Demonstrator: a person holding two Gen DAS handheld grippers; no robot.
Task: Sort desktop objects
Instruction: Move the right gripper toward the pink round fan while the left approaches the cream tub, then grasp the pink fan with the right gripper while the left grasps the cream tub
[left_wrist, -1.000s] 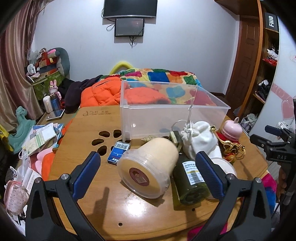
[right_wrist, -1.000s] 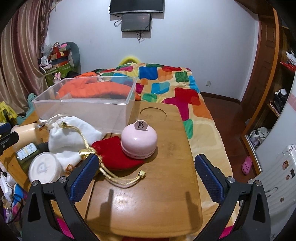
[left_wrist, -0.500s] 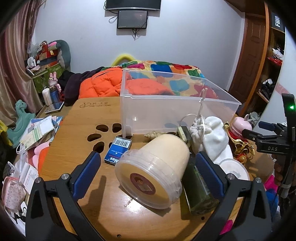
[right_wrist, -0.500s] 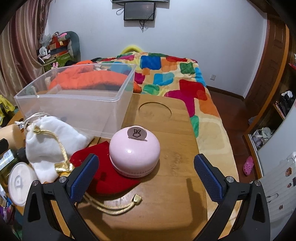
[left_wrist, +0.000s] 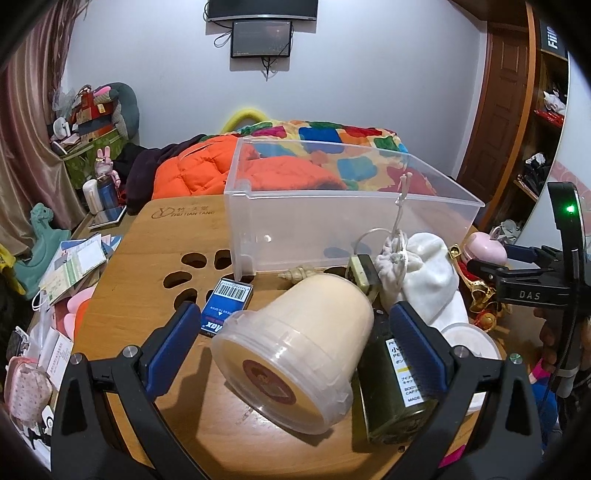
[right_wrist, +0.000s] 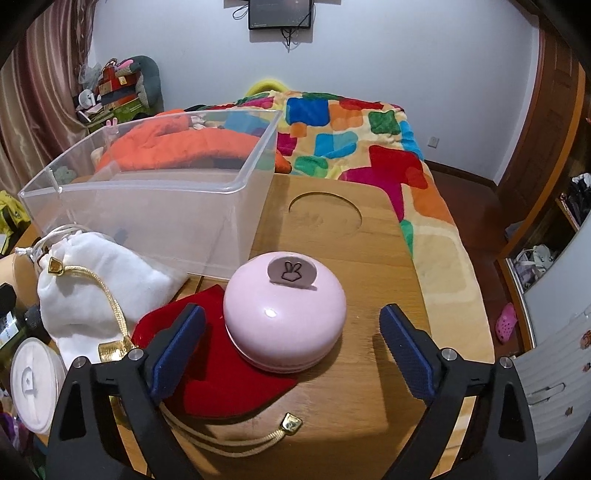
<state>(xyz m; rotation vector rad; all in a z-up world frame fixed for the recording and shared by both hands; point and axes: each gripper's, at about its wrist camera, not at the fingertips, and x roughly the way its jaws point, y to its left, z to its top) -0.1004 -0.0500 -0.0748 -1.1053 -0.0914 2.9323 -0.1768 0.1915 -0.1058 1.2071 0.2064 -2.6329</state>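
Cream tub (left_wrist: 295, 354) now sits between your left gripper (left_wrist: 295, 343)'s spread fingers; your right gripper (right_wrist: 291, 343), also released, has closed in on the pink case (right_wrist: 284, 310).

Between our left fingers (left_wrist: 173, 341) lies a cream tub (left_wrist: 295, 354) on its side, lid toward us, a dark green bottle (left_wrist: 393, 387) probably touching it, while a pink domed case (right_wrist: 284, 314) sits between our right fingers (right_wrist: 404, 350).

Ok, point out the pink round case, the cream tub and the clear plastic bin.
pink round case (right_wrist: 284, 325), right wrist view, on its domed lid.
cream tub (left_wrist: 295, 343), left wrist view, on its side wall.
clear plastic bin (left_wrist: 314, 225), left wrist view, on its front wall.
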